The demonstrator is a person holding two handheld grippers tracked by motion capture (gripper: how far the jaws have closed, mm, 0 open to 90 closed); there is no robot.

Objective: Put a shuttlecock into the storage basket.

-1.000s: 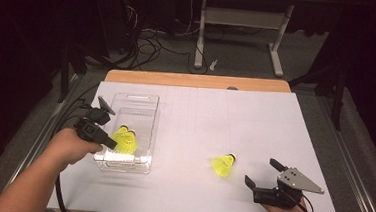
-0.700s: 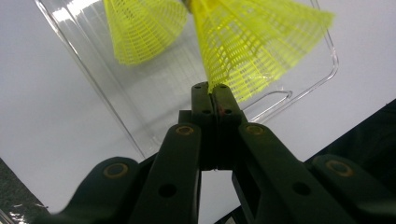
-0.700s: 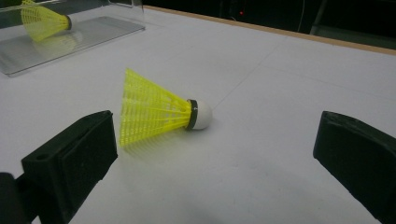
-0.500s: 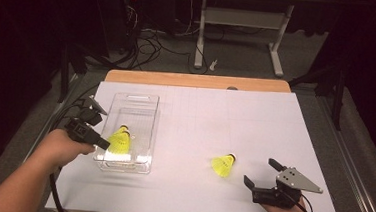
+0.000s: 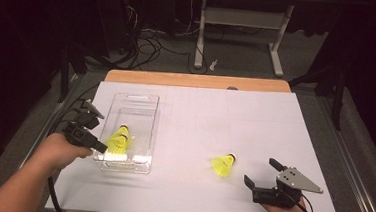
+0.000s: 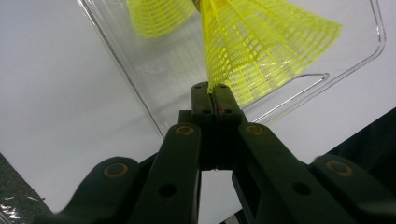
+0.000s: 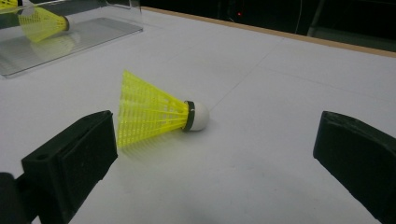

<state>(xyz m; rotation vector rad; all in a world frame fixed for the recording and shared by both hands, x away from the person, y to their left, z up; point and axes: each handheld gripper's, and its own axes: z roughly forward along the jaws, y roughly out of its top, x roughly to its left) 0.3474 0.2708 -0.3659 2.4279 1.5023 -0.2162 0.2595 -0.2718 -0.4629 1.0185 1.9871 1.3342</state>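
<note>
A clear plastic box (image 5: 136,98) at the table's left holds two yellow shuttlecocks. My left gripper (image 5: 101,148) reaches over the box's left wall, shut, and its tips pinch the skirt rim of the nearer shuttlecock (image 5: 115,145). The left gripper view shows that mesh skirt (image 6: 261,42) running into my closed left gripper (image 6: 212,88), with the other shuttlecock (image 6: 159,16) behind it. A third yellow shuttlecock (image 5: 222,164) lies on its side on the white table. My right gripper (image 5: 259,171) stands open just short of it; in the right gripper view the shuttlecock (image 7: 154,112) lies ahead between the jaws, untouched.
The white table top (image 5: 255,120) spreads between the box and the right hand. Its wooden far edge (image 5: 198,80) borders a dark floor with cables and a desk frame. The box (image 7: 70,42) appears far left in the right gripper view.
My left hand has drawn back to the left, from over the box to its left wall. The right gripper and the loose shuttlecock have not moved.
</note>
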